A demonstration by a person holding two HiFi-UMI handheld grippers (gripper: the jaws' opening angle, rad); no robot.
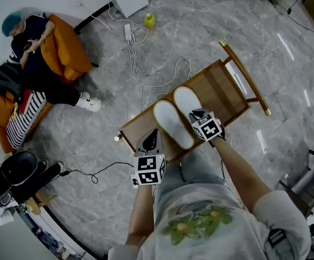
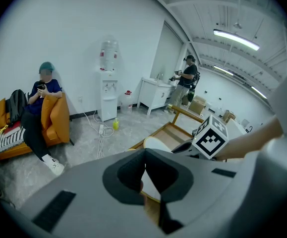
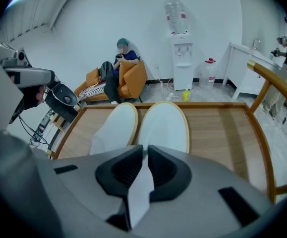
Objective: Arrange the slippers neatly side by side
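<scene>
Two white slippers lie side by side on a low wooden table [image 1: 222, 88]: the left slipper [image 1: 172, 124] and the right slipper [image 1: 186, 101], toes pointing away from me. My right gripper [image 1: 197, 116] is at the near end of the right slipper [image 3: 165, 125], shut on a strip of its white fabric [image 3: 141, 187]; the left slipper [image 3: 114, 125] lies just beside. My left gripper [image 1: 152, 135] hovers at the table's near-left edge beside the left slipper. In the left gripper view its jaws [image 2: 145, 168] meet at the tips with nothing pinched; white slipper [image 2: 155, 144] shows behind them.
A person sits in an orange armchair [image 1: 64, 50] at the left. White cables [image 1: 135, 53], a power strip and a yellow bottle [image 1: 149, 20] lie on the marble floor beyond the table. The table's far side has a raised rail [image 1: 243, 75]. Black equipment [image 1: 15, 175] stands lower left.
</scene>
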